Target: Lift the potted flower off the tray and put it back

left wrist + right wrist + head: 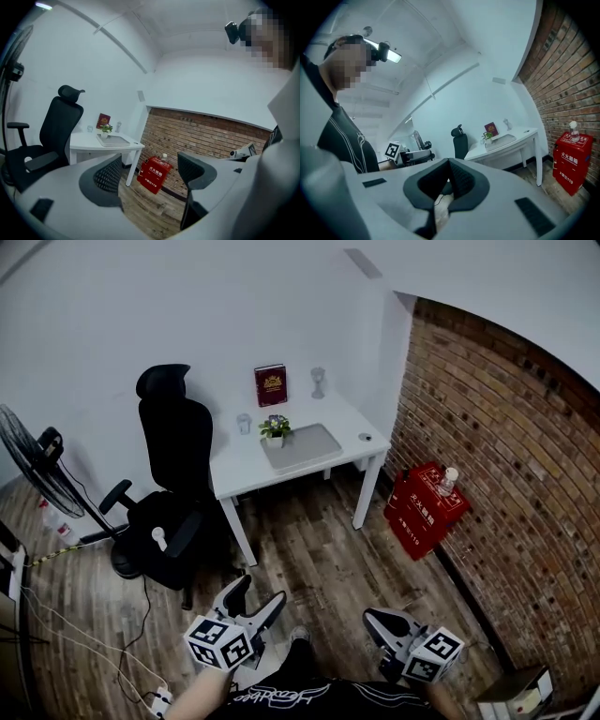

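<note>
The potted flower (275,430), small with green leaves in a white pot, stands at the back left corner of the grey tray (309,448) on the white table (239,465). Both are far from me, across the wooden floor. My left gripper (261,592) is low in the head view, open, with nothing between its jaws. My right gripper (375,620) is beside it, shut and empty. The left gripper view shows the flower (106,129) and the tray (114,140) far beyond the wide-apart jaws of the left gripper (150,172). In the right gripper view the flower (488,136) is distant past the right gripper (449,176).
A black office chair (173,484) stands left of the table, a fan (37,460) further left. A red box (427,507) with a bottle on top sits against the brick wall (497,446). A red book (271,384), a glass (244,423) and a figurine (319,381) are on the table. Cables (84,634) lie on the floor.
</note>
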The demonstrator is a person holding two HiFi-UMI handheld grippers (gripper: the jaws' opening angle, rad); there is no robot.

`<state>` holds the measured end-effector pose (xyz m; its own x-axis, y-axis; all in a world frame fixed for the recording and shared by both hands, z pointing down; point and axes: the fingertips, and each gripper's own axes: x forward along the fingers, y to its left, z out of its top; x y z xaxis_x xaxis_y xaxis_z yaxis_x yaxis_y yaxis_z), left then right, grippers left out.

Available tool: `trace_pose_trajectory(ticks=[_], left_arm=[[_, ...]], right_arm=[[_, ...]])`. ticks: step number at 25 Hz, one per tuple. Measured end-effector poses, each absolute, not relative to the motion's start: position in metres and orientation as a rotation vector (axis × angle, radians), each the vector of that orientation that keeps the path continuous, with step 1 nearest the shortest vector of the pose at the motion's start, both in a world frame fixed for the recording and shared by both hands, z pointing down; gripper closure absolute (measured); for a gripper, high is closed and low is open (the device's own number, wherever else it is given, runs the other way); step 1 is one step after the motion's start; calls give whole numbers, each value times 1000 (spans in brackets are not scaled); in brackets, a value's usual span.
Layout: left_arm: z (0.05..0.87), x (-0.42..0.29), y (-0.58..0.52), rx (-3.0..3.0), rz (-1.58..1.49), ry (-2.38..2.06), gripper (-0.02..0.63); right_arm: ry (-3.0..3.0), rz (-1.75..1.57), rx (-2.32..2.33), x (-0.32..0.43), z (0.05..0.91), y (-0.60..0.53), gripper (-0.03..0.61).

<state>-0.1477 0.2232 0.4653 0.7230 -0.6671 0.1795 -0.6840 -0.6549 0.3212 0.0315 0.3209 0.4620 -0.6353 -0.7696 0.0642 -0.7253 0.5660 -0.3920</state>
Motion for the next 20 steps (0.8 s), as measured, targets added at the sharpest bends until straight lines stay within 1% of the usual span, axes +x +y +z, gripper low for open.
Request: trace_pose_trajectory(ticks=[5, 10, 16, 20], left_arm=[[476, -161, 108, 2512, 90, -1103, 249], [483, -169, 12, 2498, 127, -1135, 249], [491, -153, -63, 2506, 200, -1117, 249], [495, -145, -107, 2517, 272, -1205, 249]], right_arm=[[2717, -659, -1250, 19, 464, 203, 578], [2752, -643, -1230, 5, 449, 97, 578], [2756, -642, -1234, 7, 446, 23, 578], [2734, -634, -1225, 19, 445, -11, 578]])
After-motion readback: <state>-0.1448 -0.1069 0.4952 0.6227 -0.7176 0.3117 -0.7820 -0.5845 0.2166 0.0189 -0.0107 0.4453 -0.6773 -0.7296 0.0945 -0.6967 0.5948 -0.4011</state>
